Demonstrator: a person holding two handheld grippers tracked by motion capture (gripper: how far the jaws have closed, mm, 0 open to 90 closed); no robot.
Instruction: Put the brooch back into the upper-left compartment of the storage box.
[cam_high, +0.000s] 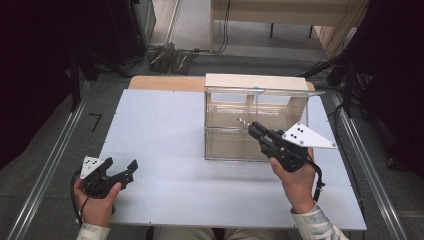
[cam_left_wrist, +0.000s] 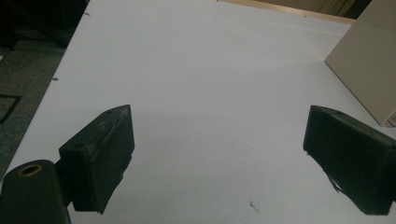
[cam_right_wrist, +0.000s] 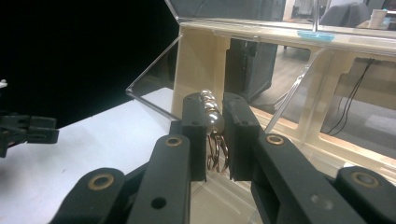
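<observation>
My right gripper (cam_high: 251, 128) is shut on a small piece of jewellery (cam_right_wrist: 212, 119) made of pearl-like beads and thin gold wire loops. The beads stick out past the jaw tips (cam_high: 243, 121). It hovers at the open front of a clear plastic case (cam_high: 257, 91) with a cream back and top, seen close up in the right gripper view (cam_right_wrist: 201, 51). My left gripper (cam_high: 121, 164) rests in a hand at the table's front left, open with nothing between its fingers (cam_left_wrist: 100, 154). The right gripper view shows the left gripper farther off (cam_right_wrist: 28, 130).
The white table (cam_high: 165, 130) stretches wide between the left gripper and the case. The case's cream side (cam_left_wrist: 369, 60) stands at the right of the left gripper view. Metal floor rails (cam_high: 50, 165) run along both sides, and cables lie on the floor behind the table.
</observation>
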